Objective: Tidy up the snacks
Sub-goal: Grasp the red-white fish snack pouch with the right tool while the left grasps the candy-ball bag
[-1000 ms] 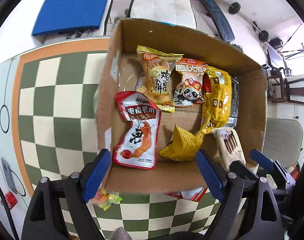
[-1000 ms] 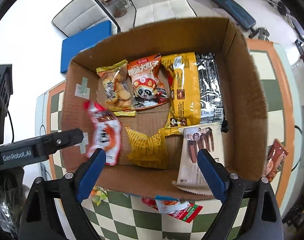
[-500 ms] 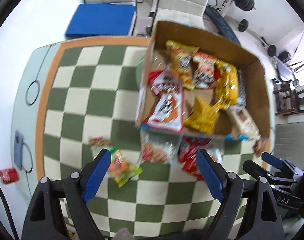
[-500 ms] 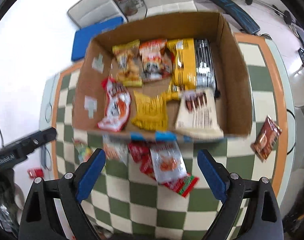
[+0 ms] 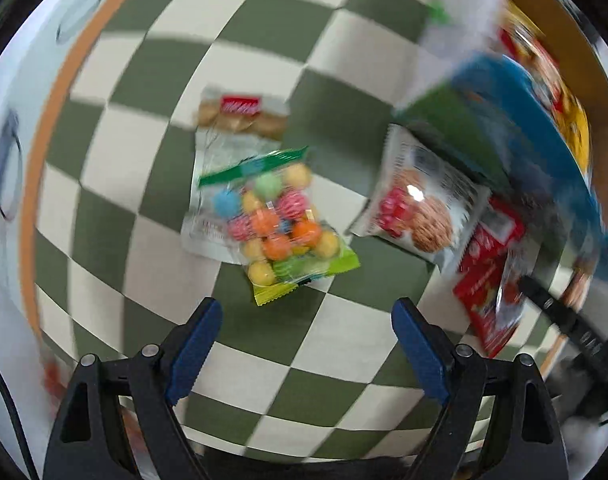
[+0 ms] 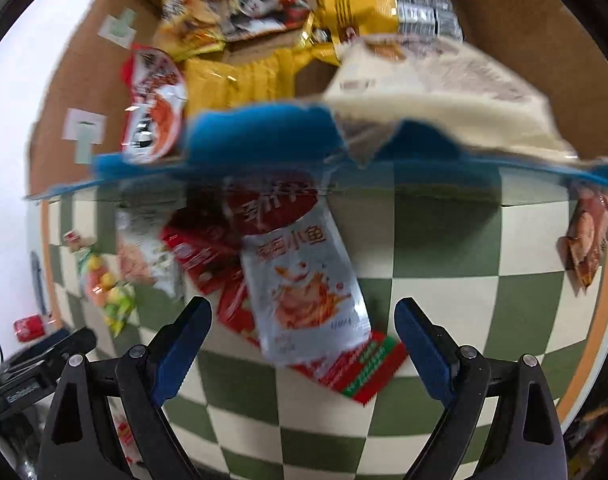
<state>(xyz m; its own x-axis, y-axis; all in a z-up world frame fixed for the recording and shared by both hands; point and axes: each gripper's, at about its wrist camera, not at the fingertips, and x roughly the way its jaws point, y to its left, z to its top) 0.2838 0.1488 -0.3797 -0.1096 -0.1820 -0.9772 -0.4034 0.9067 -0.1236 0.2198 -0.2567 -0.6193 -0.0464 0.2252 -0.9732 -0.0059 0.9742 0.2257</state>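
**Half the snacks boxed, a handful still loose**

Both my sets of jaws stand wide and hold nothing. My left gripper (image 5: pixel 305 344) points down at the checkered counter (image 5: pixel 343 332), with the bag of coloured candy balls (image 5: pixel 282 224) just ahead of its tips, lying across a clear packet with a red label (image 5: pixel 240 118). My right gripper (image 6: pixel 302 344) hangs over the silver fish packet (image 6: pixel 304 288), which lies on top of a red packet (image 6: pixel 359 372).

The cardboard box (image 6: pixel 543 40) already holds a good share: several yellow bags, a red and white pouch, a panda packet, a dark one, and a beige pack (image 6: pixel 443 92) sagging over the near, blue-edged rim.

Still outside, by my reckoning: the candy, the clear packet, a cookie packet (image 5: pixel 421 200) close against the box, the silver and red ones, and a brown packet (image 6: pixel 589 236) well off to the right. So roughly half remains.
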